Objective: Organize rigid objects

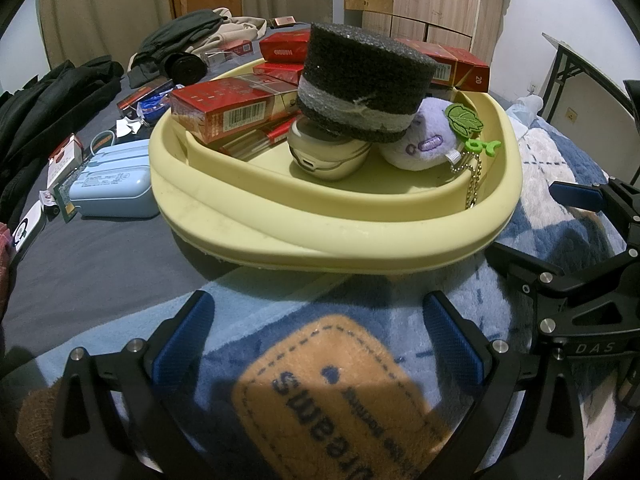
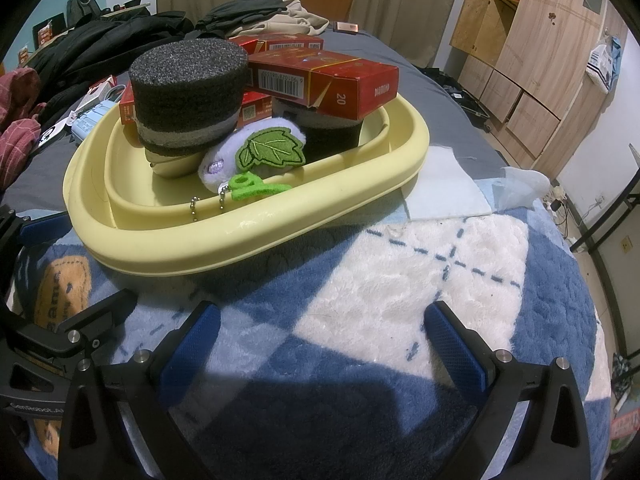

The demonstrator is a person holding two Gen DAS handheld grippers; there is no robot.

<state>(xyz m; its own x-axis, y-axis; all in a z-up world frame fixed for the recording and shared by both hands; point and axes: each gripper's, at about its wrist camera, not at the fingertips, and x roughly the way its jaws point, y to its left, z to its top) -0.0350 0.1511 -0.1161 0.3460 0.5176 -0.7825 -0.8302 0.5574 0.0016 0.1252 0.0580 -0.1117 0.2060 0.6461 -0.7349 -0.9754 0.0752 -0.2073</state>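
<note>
A pale yellow basin (image 1: 280, 236) (image 2: 256, 236) sits on a blue and white blanket on a bed. It holds several red boxes (image 1: 228, 110) (image 2: 332, 76), a black and grey foam cylinder (image 1: 360, 84) (image 2: 188, 96), a cream round case (image 1: 324, 156), and a lilac plush with a green leaf (image 1: 428, 140) (image 2: 260, 148). My left gripper (image 1: 320, 340) is open and empty just in front of the basin. My right gripper (image 2: 320, 344) is open and empty over the blanket, to the basin's front right.
Left of the basin lie a light blue case (image 1: 112, 188), more red boxes (image 1: 148, 96), small packets and dark clothes (image 1: 48, 108). The other gripper shows at the right edge (image 1: 580, 280) and left edge (image 2: 48, 332). A wooden cabinet (image 2: 532, 60) stands at the right.
</note>
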